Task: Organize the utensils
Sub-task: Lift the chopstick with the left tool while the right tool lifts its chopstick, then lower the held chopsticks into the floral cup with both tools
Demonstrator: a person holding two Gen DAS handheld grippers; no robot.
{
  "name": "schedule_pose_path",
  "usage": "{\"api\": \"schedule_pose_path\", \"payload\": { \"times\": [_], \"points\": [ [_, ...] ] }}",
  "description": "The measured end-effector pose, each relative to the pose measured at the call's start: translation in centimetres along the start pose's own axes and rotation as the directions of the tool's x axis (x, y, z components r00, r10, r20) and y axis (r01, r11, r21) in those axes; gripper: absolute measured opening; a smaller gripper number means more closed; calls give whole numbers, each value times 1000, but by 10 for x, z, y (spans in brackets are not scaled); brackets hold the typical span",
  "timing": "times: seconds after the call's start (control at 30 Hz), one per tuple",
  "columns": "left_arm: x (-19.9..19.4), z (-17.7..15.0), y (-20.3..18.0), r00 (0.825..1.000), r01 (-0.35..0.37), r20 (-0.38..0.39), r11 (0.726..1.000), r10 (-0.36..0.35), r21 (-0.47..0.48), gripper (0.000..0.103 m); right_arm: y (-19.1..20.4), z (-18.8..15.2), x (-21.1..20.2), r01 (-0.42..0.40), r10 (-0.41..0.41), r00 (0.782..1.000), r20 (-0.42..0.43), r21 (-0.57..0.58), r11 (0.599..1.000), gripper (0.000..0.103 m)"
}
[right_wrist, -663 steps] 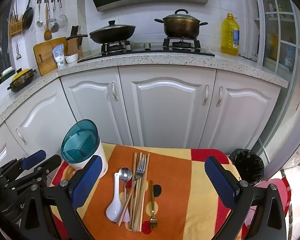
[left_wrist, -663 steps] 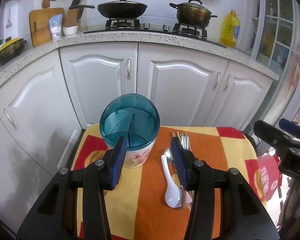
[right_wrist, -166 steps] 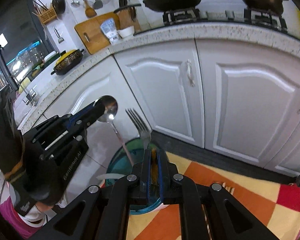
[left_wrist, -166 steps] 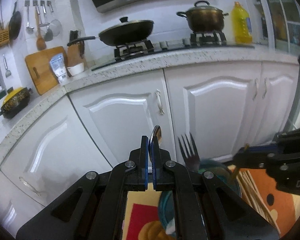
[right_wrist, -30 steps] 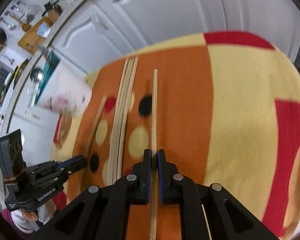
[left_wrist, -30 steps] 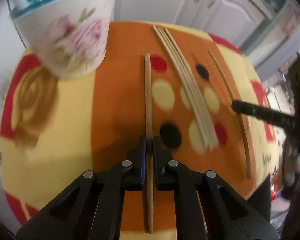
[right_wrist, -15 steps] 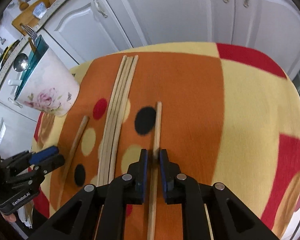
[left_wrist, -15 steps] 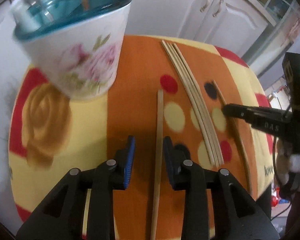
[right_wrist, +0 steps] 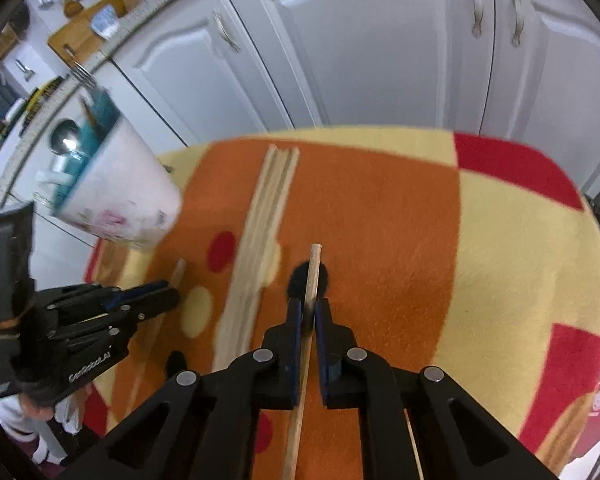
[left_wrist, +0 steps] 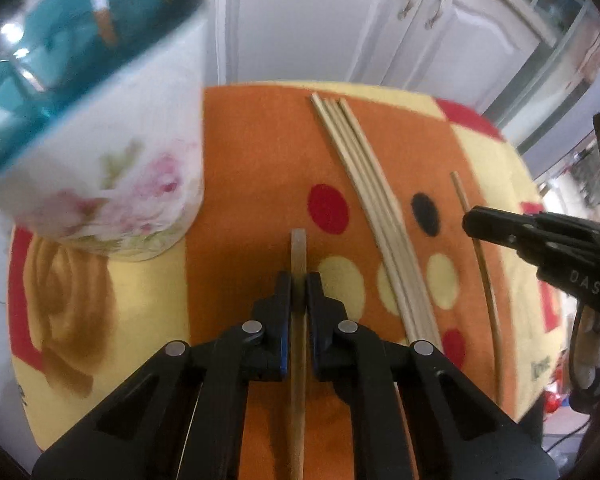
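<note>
A white flowered utensil holder (left_wrist: pixel 100 152) with a teal insert stands at the left of the cloth, with a spoon (right_wrist: pixel 66 136) and a fork (right_wrist: pixel 82 74) in it. My left gripper (left_wrist: pixel 299 280) is closing, its pads pressing on a wooden chopstick (left_wrist: pixel 299 248) close to its far tip. My right gripper (right_wrist: pixel 308 308) is shut on a second chopstick (right_wrist: pixel 314 264), also near the tip. Between the two lies a bundle of several pale chopsticks (left_wrist: pixel 364 184). Each gripper shows in the other's view: right gripper (left_wrist: pixel 470 220), left gripper (right_wrist: pixel 172 296).
An orange, yellow and red patterned cloth (left_wrist: pixel 252 140) covers the small table. White cabinet doors (right_wrist: pixel 380 40) stand just behind it. A person's hand (right_wrist: pixel 40 412) holds the left gripper at the table's left edge. The holder leaves a narrow gap to the held left chopstick.
The left jaws were open half a second ago and now press the chopstick nearer its far tip. The right gripper also re-gripped closer to its chopstick's tip.
</note>
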State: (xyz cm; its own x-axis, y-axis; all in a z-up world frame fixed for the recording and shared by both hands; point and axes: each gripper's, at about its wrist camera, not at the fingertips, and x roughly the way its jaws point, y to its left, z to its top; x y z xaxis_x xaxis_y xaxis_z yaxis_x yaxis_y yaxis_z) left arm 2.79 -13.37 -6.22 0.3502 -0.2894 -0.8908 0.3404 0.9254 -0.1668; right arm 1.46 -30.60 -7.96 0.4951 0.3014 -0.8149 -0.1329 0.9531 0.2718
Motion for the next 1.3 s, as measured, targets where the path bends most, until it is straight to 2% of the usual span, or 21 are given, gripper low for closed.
{"api": "schedule_pose_path", "payload": {
  "times": [0.2,0.3,0.37,0.5,0.57,0.6,0.73,0.8,0.83,0.87,0.93,1.07,1.3],
  "points": [
    [-58,-8,6,993,45,106,999,-45,6,6,9,-5,-47,-93,92,992,90,7,996,6],
    [-86,-14,9,986,68,150,998,-69,10,6,16,-10,-62,-105,105,988,117,-13,994,5],
    [-104,-18,12,982,68,177,997,-71,22,6,17,-14,-62,-70,73,992,105,-32,997,5],
    [-113,-23,16,980,56,190,998,-57,8,6,9,-11,-25,29,-29,1000,7,1,1000,9],
    [-118,-24,16,978,60,200,998,-58,-4,6,8,-12,-7,55,-55,998,-24,-7,998,25],
    [-121,-26,16,977,63,206,998,-60,-8,6,8,-12,8,52,-52,997,-48,-4,999,25],
    [-127,-28,15,974,59,218,998,-57,-6,6,11,-4,45,63,-63,994,-90,-4,998,25],
    [-128,-28,14,974,59,221,998,-56,-8,6,14,-3,53,103,-105,991,-78,-32,994,15],
    [-129,-29,14,973,60,222,998,-56,-9,6,15,-1,54,109,-112,990,-83,-40,993,6],
    [-130,-29,15,973,62,225,998,-58,-11,6,15,-1,52,90,-93,992,-87,-31,995,6],
    [-136,-30,15,970,68,236,998,-63,-13,6,13,-4,34,31,-32,998,-59,-9,999,6],
    [-155,-36,20,959,93,272,996,-85,-18,6,9,-10,-13,-42,41,999,24,9,999,6],
    [-179,-45,24,950,102,299,995,-93,-14,6,23,-14,-88,-141,143,979,147,-25,990,5]
  ]
}}
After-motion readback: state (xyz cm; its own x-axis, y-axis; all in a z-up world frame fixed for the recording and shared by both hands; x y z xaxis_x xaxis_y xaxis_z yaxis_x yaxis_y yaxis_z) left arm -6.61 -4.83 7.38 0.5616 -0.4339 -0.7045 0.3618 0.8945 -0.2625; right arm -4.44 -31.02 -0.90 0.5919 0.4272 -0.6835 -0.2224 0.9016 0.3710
